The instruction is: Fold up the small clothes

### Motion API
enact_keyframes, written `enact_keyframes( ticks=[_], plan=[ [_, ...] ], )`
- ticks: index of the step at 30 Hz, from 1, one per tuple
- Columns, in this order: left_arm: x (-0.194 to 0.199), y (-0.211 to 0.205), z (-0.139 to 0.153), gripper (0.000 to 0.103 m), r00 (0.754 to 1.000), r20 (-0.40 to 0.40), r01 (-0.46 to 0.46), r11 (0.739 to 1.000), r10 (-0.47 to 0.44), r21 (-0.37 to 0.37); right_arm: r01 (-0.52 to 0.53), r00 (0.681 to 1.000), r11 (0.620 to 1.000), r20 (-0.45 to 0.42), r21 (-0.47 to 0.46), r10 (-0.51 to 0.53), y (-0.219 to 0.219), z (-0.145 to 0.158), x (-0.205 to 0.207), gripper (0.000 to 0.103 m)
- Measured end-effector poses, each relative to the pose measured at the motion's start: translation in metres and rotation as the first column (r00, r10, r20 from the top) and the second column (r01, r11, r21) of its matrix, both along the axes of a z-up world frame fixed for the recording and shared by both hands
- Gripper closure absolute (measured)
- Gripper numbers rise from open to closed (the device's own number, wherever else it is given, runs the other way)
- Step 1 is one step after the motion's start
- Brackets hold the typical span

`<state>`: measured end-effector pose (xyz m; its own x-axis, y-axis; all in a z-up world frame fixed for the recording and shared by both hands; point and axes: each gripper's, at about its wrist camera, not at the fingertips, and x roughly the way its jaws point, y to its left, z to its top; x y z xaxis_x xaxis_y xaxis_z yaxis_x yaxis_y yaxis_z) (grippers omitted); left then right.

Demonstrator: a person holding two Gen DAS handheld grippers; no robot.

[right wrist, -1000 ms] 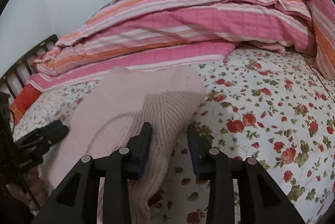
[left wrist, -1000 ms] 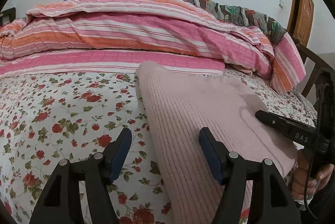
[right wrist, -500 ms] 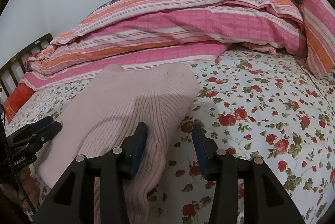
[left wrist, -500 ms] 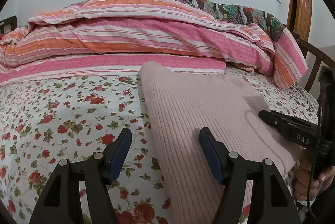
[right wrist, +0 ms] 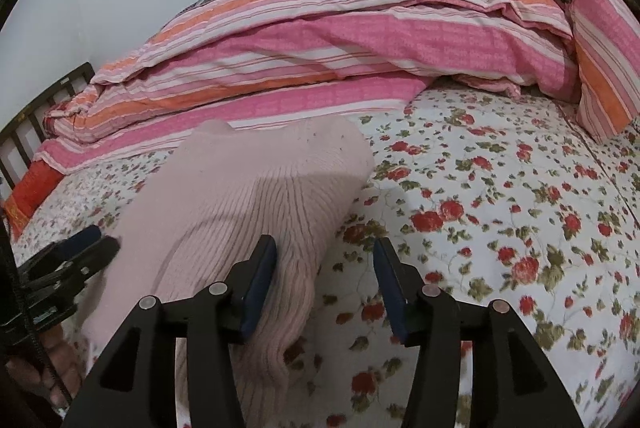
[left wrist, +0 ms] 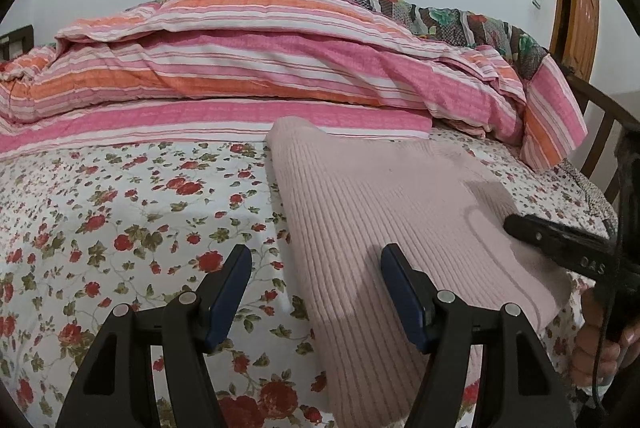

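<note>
A pale pink ribbed knit garment (left wrist: 380, 203) lies folded flat on the flowered bedsheet; it also shows in the right wrist view (right wrist: 248, 203). My left gripper (left wrist: 316, 292) is open and empty, straddling the garment's left edge a little above it. My right gripper (right wrist: 326, 284) is open and empty, straddling the garment's right edge near its front corner. The right gripper also shows at the right of the left wrist view (left wrist: 560, 244), beside the garment's right edge. The left gripper shows at the left of the right wrist view (right wrist: 68, 264).
A rolled pink and orange striped quilt (left wrist: 256, 67) lies along the back of the bed, behind the garment. Flowered bedsheet (right wrist: 500, 211) stretches to both sides. A wooden bed frame (left wrist: 600, 131) and a door (left wrist: 576, 11) are at the right.
My right gripper's jaws have opened wider and it has drawn back from the garment's corner. The left gripper stays open; its view has shifted slightly.
</note>
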<state>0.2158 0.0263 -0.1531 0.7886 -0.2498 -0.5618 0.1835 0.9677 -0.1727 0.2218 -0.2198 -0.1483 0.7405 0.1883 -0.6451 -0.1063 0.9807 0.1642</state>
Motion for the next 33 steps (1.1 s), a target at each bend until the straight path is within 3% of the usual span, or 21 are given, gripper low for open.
enact_keyframes(
  ticks=[8,9,10,11,13,16,18,21,27,33],
  plan=[
    [-0.003,0.008,-0.003,0.038,0.999,-0.032,0.028,0.997,-0.030,-0.071,-0.046,0.997,0.995,-0.050,0.093,0.051,0.002,-0.010,-0.016,0.057],
    [-0.004,0.008,-0.004,0.038,0.999,-0.037,0.033,0.996,-0.036,-0.080,-0.044,0.997,0.994,-0.054,0.100,0.049,0.002,-0.011,-0.015,0.060],
    [-0.004,0.008,-0.004,0.038,0.998,-0.041,0.039,0.995,-0.043,-0.088,-0.051,0.997,0.992,-0.054,0.118,0.058,0.002,-0.012,-0.015,0.074],
    [-0.004,0.009,-0.004,0.038,0.998,-0.043,0.044,0.995,-0.048,-0.092,-0.072,0.995,0.987,-0.054,0.141,0.080,0.002,-0.012,-0.015,0.081],
    [-0.006,0.009,-0.003,0.038,0.998,-0.037,0.047,0.995,-0.050,-0.092,-0.073,0.996,0.991,-0.036,0.111,0.077,0.006,-0.009,-0.022,0.089],
    [-0.009,0.009,-0.003,0.038,0.998,-0.034,0.049,0.994,-0.052,-0.094,-0.087,0.996,0.995,-0.026,0.057,0.088,0.010,-0.007,-0.025,0.089],
    [-0.009,0.009,-0.004,0.038,0.998,-0.037,0.046,0.995,-0.049,-0.094,-0.081,0.996,0.994,-0.035,0.068,0.083,0.009,-0.005,-0.024,0.089],
    [-0.008,0.008,-0.004,0.038,0.998,-0.038,0.044,0.995,-0.047,-0.089,-0.040,0.999,0.995,-0.021,0.091,0.042,0.004,0.003,-0.022,0.080],
    [-0.007,0.008,-0.004,0.035,0.999,-0.036,0.037,0.996,-0.040,-0.083,0.032,0.999,0.999,-0.019,0.030,-0.032,0.011,0.008,-0.001,0.079],
    [-0.007,0.008,-0.003,0.032,0.999,-0.033,0.031,0.996,-0.034,-0.079,0.038,0.999,0.999,-0.027,-0.016,-0.038,0.017,0.002,0.005,0.079]
  ],
)
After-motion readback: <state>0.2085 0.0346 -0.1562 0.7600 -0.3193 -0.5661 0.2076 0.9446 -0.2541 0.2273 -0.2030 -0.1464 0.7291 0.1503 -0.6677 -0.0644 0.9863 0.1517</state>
